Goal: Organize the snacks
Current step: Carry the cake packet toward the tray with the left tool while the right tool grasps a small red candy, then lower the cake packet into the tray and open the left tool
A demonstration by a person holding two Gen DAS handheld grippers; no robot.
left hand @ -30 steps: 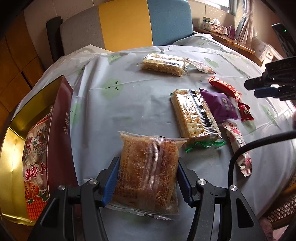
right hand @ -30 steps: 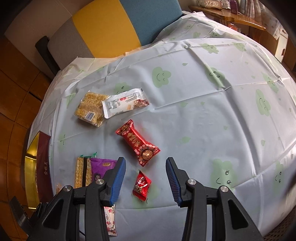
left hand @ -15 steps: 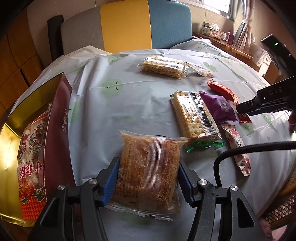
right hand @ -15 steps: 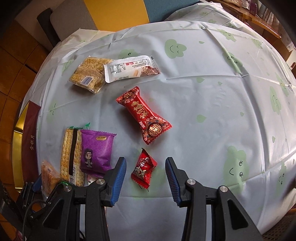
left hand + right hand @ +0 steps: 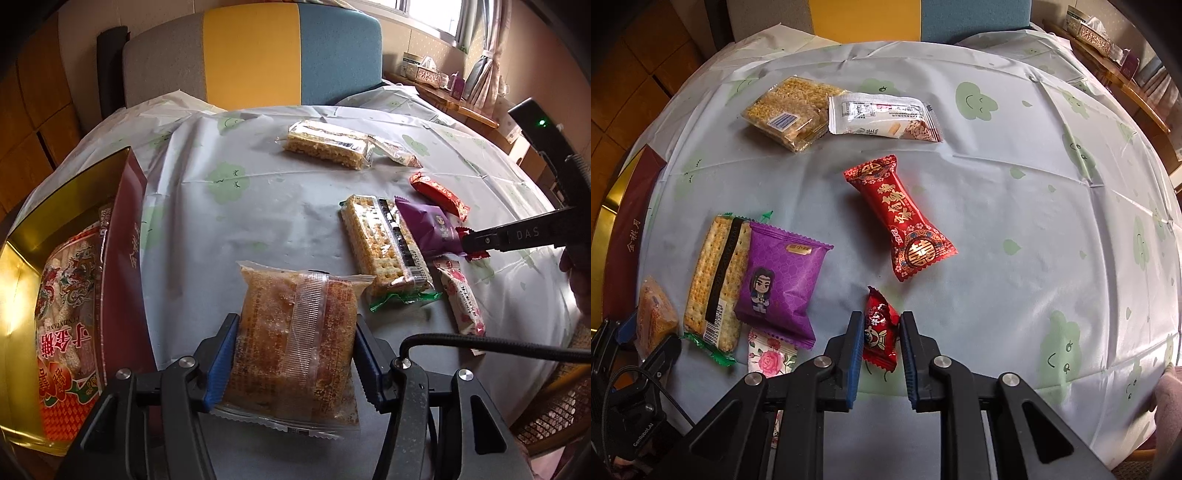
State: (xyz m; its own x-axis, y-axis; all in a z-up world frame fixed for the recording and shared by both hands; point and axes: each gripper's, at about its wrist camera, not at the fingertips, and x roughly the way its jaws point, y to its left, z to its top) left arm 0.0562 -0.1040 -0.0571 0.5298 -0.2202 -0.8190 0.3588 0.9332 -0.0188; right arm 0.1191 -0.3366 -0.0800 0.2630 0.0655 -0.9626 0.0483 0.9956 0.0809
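Left wrist: we hold the left gripper (image 5: 295, 356) low over the table (image 5: 258, 206), clamped on one brown rice-cake pack (image 5: 295, 343) beside the gift box (image 5: 74, 266).

Right wrist: right gripper (image 5: 881, 354) angles down, pads pressing one small red candy (image 5: 881, 334); six other packets lie around.

Bare tablecloth (image 5: 1015, 206) beyond snacks

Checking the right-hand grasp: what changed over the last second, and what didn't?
The right gripper came down and forward, and its jaws closed on the small red candy. The left gripper still holds the orange cake; the other snacks stayed put.
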